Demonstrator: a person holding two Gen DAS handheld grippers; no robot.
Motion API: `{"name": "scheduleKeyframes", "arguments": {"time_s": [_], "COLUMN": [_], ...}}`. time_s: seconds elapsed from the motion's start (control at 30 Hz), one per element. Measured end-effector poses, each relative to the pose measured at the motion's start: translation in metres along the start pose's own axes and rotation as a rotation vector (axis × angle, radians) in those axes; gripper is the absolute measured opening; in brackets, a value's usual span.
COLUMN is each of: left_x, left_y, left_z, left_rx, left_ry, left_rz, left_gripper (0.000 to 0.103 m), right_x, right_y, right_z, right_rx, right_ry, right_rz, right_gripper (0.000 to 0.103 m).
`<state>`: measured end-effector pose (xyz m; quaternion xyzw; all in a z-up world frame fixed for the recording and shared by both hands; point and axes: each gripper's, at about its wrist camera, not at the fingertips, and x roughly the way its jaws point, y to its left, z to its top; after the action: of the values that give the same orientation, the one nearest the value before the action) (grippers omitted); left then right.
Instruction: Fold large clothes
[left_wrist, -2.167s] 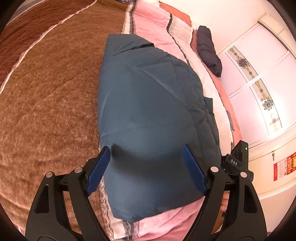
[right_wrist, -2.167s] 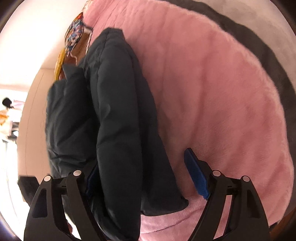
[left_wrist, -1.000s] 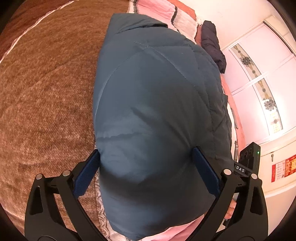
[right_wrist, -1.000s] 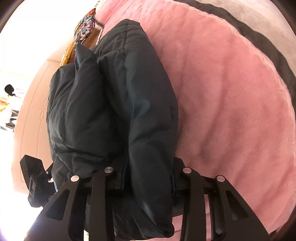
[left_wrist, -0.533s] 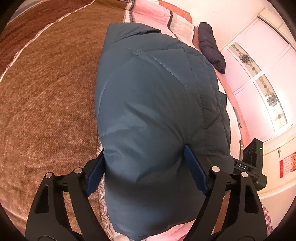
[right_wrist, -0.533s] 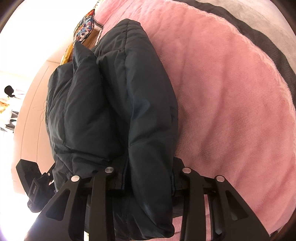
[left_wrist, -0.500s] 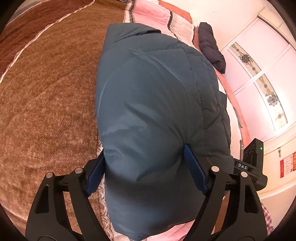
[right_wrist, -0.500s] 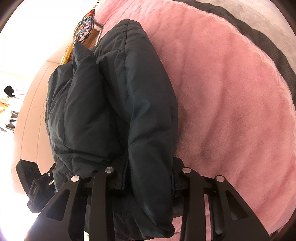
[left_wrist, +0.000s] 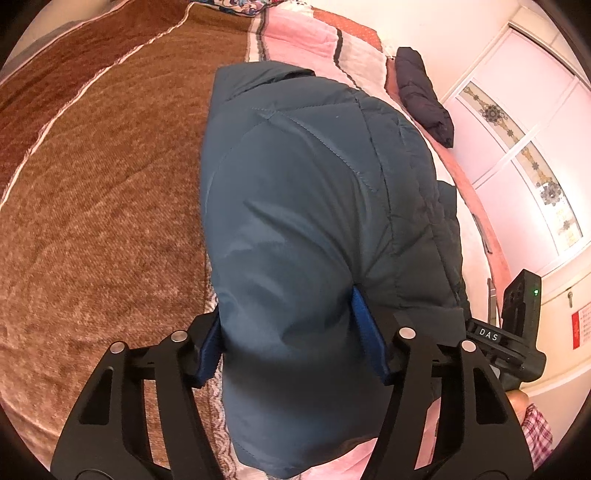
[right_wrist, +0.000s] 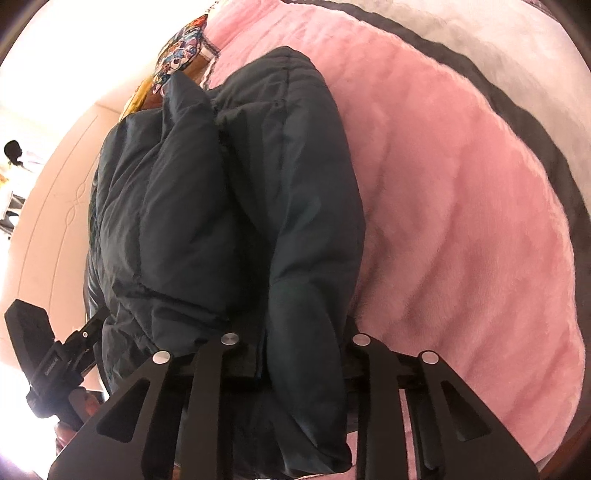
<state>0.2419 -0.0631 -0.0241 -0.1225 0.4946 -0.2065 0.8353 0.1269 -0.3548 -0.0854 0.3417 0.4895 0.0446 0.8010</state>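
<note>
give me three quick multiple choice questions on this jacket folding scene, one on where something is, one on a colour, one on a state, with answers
1. Where does the small dark garment lie?
A. on the far edge of the bed beyond the jacket
B. between the left gripper's fingers
C. on the floor

2. What colour is the blanket beside the jacket in the right wrist view?
A. green
B. pink
C. yellow

3. What is the right gripper doing?
A. open above the bed
B. shut on a pillow
C. shut on the jacket

Answers: 1 A, it sits past the blue-grey jacket near the wardrobe. 2 B, the plush surface is pink. 3 C, its fingers pinch a padded fold.
</note>
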Motion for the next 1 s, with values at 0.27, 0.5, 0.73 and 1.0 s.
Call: {"name": "scheduleKeyframes", "arguments": {"time_s": [0.27,0.5,0.73,1.0], "left_x": [-0.015,-0.033,-0.062,-0.074], "left_y": [0.003,0.021,0.072,0.131], "left_z": [0.005,0.022,0.040,0.034], "left_rx": [0.040,0.028,-0.028,-0.107], "left_ry": [-0.042,-0.076,-0.122,-0.128], "left_rz": [0.022,0.046,0.106,0.110], "left_gripper": [0.051,0.047,0.046,0.046], "right_x": [-0.005,-0.001,0.025,0.057], "right_y": [0.011,0.033,0.072,0.121], "right_z": [-0.001,0.002,0.005,-0.005], "right_rx": [-0.026,-0.076,-0.145,-0.271], "right_ry": [-0.029,-0.025,0.015,0.046], "right_rz": [0.025,0.054,0.083,0.066], "right_gripper": [0.018,0.017,0.017,0.017]}}
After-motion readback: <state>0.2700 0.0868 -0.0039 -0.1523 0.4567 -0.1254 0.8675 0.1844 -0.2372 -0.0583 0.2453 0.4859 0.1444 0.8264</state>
